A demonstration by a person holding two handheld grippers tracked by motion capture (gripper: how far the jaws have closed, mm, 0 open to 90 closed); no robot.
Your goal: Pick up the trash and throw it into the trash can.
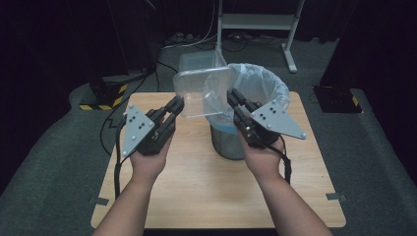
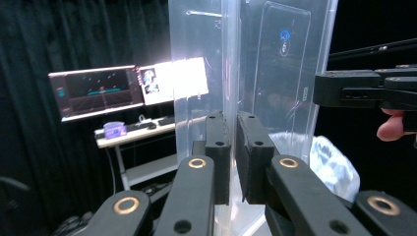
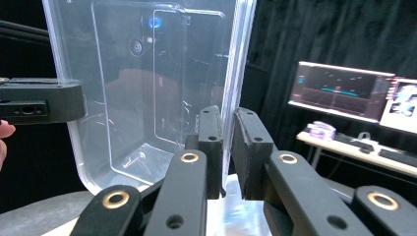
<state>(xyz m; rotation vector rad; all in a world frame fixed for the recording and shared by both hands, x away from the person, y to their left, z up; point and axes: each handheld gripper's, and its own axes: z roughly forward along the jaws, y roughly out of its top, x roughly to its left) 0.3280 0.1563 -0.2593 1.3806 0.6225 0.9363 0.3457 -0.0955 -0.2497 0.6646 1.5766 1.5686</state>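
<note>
A clear plastic container [image 1: 199, 91] hangs tipped on its side just left of a mesh bin [image 1: 228, 143] lined with a clear bag [image 1: 265, 81]. My left gripper [image 1: 178, 104] is shut on the container's left wall, which passes between the jaws in the left gripper view, container [image 2: 206, 64], gripper [image 2: 232, 120]. My right gripper [image 1: 232, 97] is shut on the opposite wall; in the right gripper view the container [image 3: 147, 73] looks empty above that gripper [image 3: 227, 115]. Something blue [image 1: 223, 127] shows low inside the bag.
The bin stands on a wooden table [image 1: 196, 191] over grey carpet. A white stand [image 1: 255, 22] and cables lie beyond the table, and a yellow-striped black block [image 1: 105, 96] at the far left. A desk with lit monitors [image 2: 103, 88] stands in the dark room.
</note>
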